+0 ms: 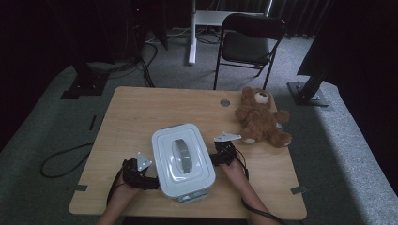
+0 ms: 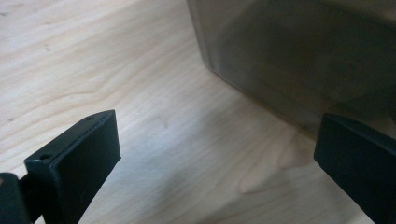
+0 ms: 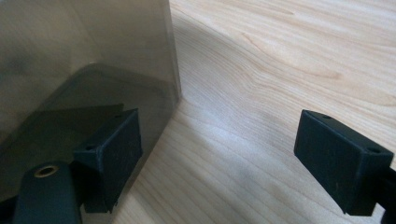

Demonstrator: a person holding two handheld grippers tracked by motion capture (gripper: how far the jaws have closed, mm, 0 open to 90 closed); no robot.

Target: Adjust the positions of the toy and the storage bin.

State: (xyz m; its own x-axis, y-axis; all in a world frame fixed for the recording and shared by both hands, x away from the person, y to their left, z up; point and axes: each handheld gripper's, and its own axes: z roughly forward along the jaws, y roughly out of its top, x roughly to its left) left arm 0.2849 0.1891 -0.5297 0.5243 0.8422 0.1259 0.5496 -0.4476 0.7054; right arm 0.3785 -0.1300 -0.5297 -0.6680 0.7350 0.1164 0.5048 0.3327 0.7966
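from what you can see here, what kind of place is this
Most likely a lab or studio set up for recording. A wooden table stands on grey carpet, ringed by black curtains, with a metal stand base, loose floor cables and a folding chair.

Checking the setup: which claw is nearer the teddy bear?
The right claw, on the box's bear side. The teddy bear lies just beyond it; the left claw is across the box.

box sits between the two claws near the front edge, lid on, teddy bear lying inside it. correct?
Not quite: the teddy bear lies on the table, beyond and to the right of the box, not inside it. The high view shows this. The rest holds: the lidded box sits near the front edge, with the left claw and the right claw at its sides.
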